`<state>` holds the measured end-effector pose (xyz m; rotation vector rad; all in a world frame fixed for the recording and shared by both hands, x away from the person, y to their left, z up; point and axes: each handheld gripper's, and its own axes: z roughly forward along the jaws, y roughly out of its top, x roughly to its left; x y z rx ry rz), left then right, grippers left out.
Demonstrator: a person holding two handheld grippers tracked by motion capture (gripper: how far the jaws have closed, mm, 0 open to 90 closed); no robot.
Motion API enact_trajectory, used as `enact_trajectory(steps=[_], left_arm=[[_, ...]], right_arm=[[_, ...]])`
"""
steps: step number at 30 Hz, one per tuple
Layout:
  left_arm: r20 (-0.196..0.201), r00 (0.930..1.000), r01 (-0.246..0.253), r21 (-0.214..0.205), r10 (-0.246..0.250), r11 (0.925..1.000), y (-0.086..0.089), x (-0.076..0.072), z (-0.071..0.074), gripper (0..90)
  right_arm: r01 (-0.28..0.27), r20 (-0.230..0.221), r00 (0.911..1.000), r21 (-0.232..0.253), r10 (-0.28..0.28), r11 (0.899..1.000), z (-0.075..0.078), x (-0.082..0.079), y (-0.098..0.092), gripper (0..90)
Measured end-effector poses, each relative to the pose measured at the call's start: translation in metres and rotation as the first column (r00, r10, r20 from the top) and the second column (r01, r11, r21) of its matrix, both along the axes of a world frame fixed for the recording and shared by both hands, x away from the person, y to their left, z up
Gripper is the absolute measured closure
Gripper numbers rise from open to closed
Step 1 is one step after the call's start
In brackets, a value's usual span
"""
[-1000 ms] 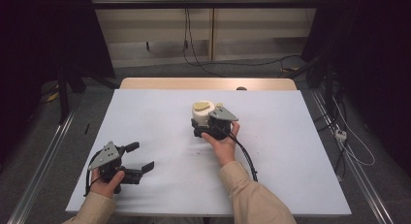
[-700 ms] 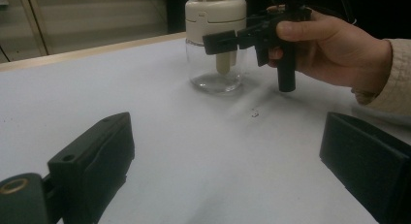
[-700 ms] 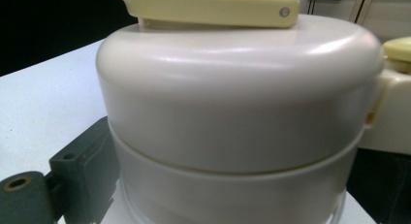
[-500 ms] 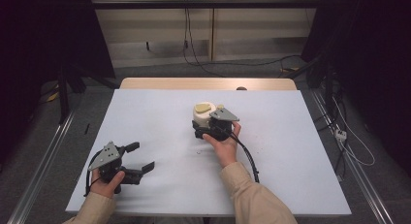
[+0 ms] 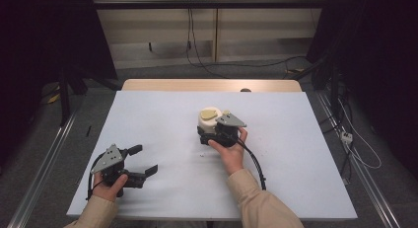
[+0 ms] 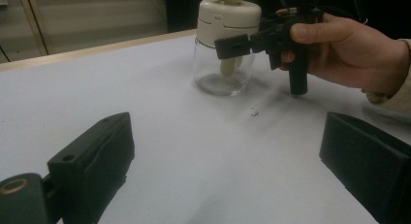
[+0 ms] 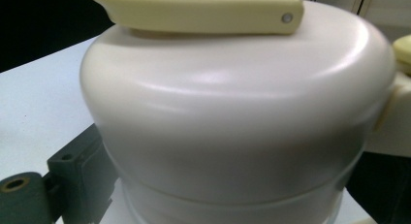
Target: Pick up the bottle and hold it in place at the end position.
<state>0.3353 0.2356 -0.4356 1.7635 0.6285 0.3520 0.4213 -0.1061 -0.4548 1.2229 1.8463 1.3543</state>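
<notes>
High view: the right tongs (image 5: 213,131) have stayed at the jar's cream lid (image 5: 209,118), grip unclear; left tongs (image 5: 143,161) rest wide open, empty, near the table's front-left corner.

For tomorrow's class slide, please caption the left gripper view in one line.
Open left hand-held gripper faces a clear glass jar with a cream plastic lid, flanked by the right hand-held gripper.

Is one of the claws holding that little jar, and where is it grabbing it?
The right claw has its jaws around the jar, at the cream lid just above the glass. Whether it squeezes tight cannot be told. The left claw is open and holds nothing.
</notes>
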Motion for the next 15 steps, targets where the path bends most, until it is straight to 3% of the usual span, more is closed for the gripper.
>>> enact_trajectory(steps=[15], left_arm=[[0.001,1.0000,0.003,0.003,-0.003,1.0000,-0.0014,-0.0007,0.0002,5.0]], right_arm=[[-0.012,-0.023,0.9997,-0.017,0.011,1.000,0.0025,-0.0008,-0.0014,4.6]])
